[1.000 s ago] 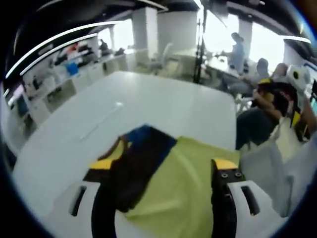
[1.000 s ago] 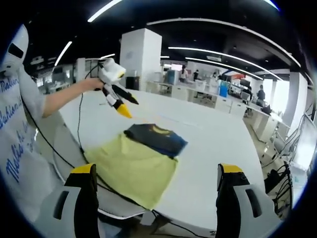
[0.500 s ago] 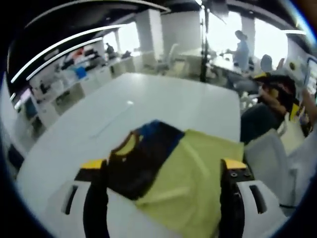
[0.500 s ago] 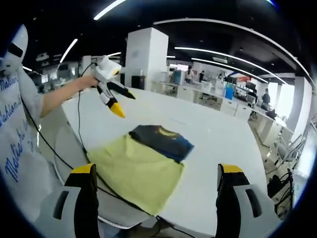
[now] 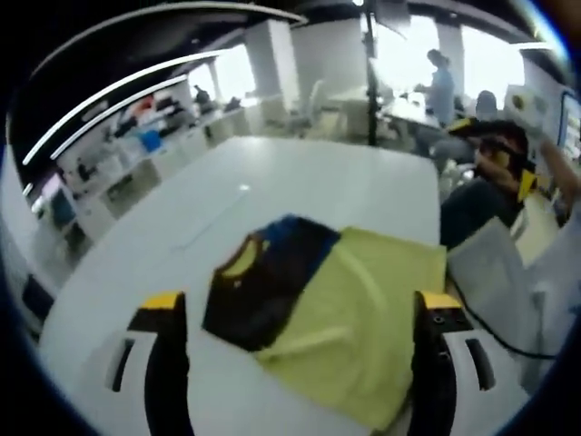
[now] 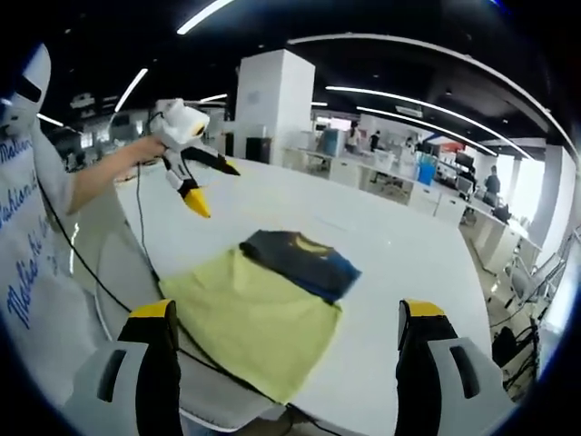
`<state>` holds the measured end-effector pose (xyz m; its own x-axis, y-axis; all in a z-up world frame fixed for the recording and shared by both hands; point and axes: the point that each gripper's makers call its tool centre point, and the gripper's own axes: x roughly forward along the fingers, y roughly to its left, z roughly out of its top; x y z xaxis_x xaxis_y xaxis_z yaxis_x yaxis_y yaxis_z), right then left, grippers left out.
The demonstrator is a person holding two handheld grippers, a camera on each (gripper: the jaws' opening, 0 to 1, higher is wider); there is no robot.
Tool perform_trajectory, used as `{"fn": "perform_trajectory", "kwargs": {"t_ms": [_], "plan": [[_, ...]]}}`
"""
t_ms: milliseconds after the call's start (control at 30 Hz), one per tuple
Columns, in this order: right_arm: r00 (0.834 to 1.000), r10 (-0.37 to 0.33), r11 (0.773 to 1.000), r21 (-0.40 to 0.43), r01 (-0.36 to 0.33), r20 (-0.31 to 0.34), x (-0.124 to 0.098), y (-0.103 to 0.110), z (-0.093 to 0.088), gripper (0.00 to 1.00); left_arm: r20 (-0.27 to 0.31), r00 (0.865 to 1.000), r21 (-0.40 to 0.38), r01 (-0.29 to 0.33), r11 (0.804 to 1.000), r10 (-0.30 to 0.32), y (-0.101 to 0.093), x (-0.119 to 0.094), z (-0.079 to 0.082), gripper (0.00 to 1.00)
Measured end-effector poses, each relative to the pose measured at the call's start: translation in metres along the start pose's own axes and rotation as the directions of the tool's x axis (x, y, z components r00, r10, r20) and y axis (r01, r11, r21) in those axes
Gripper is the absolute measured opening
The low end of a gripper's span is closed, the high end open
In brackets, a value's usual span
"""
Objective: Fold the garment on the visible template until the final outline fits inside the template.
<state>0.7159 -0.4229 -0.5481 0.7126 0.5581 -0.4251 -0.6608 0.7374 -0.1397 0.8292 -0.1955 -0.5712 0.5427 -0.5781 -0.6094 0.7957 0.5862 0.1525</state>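
Garment [image 6: 298,262]: one, folded on one yellow template [image 6: 243,320].

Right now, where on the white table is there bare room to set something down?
Beyond the folded dark navy garment, the white table is bare to its far edge. The near edge is crowded: the yellow-green template sheet and a black cable lie there.

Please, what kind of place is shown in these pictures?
Probably an open-plan office or lab. A large white table holds a folded dark garment on a yellow template, with rows of desks and ceiling strip lights behind.
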Motion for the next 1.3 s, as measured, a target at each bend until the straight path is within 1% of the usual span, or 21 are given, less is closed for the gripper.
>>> {"fn": "perform_trajectory", "kwargs": {"t_ms": [100,200,267,367,400,433,467,567,633,700,767,833,867,933,1000,1133,1233,1267,1300], "plan": [[1.000,0.011,1.000,0.003,-0.011,0.003,0.005,0.000,0.001,1.00,0.001,1.000,0.008,0.000,1.000,0.000,-0.004,-0.007,-0.006,0.99],[1.000,0.018,1.000,-0.002,-0.018,-0.008,0.010,0.001,0.000,1.00,0.007,1.000,0.009,-0.011,1.000,0.011,-0.004,-0.012,-0.011,0.99],[1.000,0.021,1.000,-0.004,-0.021,-0.011,0.011,-0.003,-0.002,1.00,0.000,1.000,0.004,-0.014,1.000,0.014,-0.005,-0.017,-0.019,0.99],[1.000,0.026,1.000,-0.005,-0.026,-0.009,0.013,-0.001,-0.001,1.00,0.000,1.000,-0.008,-0.010,1.000,0.010,-0.010,-0.023,-0.026,0.99],[1.000,0.027,1.000,-0.006,-0.027,-0.010,0.014,-0.001,-0.001,1.00,0.007,1.000,-0.022,-0.003,1.000,0.003,-0.012,-0.026,-0.028,0.99],[1.000,0.028,1.000,-0.004,-0.028,-0.011,0.015,-0.004,-0.003,1.00,0.009,1.000,-0.041,0.027,0.999,-0.026,-0.018,-0.028,-0.030,0.99],[0.999,0.030,1.000,-0.005,-0.030,-0.014,0.017,-0.006,-0.004,1.00,0.014,0.999,-0.073,0.044,0.996,-0.043,-0.023,-0.030,-0.033,0.99],[0.999,0.036,0.999,-0.005,-0.036,-0.026,0.020,-0.003,-0.007,1.00,0.002,1.000,-0.063,0.024,0.998,-0.024,-0.023,-0.037,-0.041,0.99],[0.999,0.039,0.999,-0.002,-0.039,-0.030,0.022,-0.001,-0.007,1.00,0.004,1.000,-0.075,0.015,0.997,-0.014,-0.023,-0.042,-0.044,0.99],[0.999,0.042,0.999,-0.001,-0.043,-0.032,0.023,0.001,-0.007,1.00,0.020,1.000,-0.086,0.005,0.996,-0.003,-0.022,-0.048,-0.043,0.99],[0.998,0.044,0.999,-0.001,-0.044,-0.035,0.025,0.002,-0.007,1.00,0.023,1.000,-0.096,0.002,0.995,0.001,-0.023,-0.052,-0.043,0.99],[0.998,0.043,0.999,-0.005,-0.043,-0.039,0.026,0.003,-0.007,1.00,0.033,0.999,-0.099,0.003,0.995,0.000,-0.025,-0.054,-0.043,0.99],[0.998,0.043,0.999,-0.005,-0.044,-0.041,0.028,0.003,-0.007,1.00,0.032,0.999,-0.104,0.019,0.994,-0.015,-0.029,-0.054,-0.045,0.99],[0.998,0.045,0.999,-0.008,-0.045,-0.047,0.029,0.003,-0.008,1.00,0.033,0.999,-0.109,0.028,0.994,-0.024,-0.032,-0.053,-0.047,0.99],[0.998,0.041,0.999,-0.011,-0.041,-0.050,0.029,0.002,-0.007,1.00,0.025,1.000,-0.107,0.021,0.994,-0.018,-0.032,-0.054,-0.050,0.99],[0.998,0.033,0.999,-0.017,-0.033,-0.051,0.029,0.001,-0.006,1.00,0.040,0.999,-0.112,0.003,0.994,0.001,-0.031,-0.059,-0.051,0.99],[0.997,0.033,0.999,-0.023,-0.034,-0.066,0.029,0.003,-0.011,1.00,0.024,1.000,-0.092,-0.008,0.996,0.010,-0.033,-0.059,-0.059,0.99],[0.997,0.036,0.999,-0.024,-0.038,-0.072,0.030,0.005,-0.013,1.00,0.019,1.000,-0.085,-0.006,0.996,0.008,-0.034,-0.059,-0.061,0.99],[0.996,0.038,0.999,-0.026,-0.040,-0.078,0.030,0.005,-0.015,1.00,0.002,1.000,-0.084,0.003,0.996,-0.002,-0.037,-0.059,-0.067,0.99]]}}
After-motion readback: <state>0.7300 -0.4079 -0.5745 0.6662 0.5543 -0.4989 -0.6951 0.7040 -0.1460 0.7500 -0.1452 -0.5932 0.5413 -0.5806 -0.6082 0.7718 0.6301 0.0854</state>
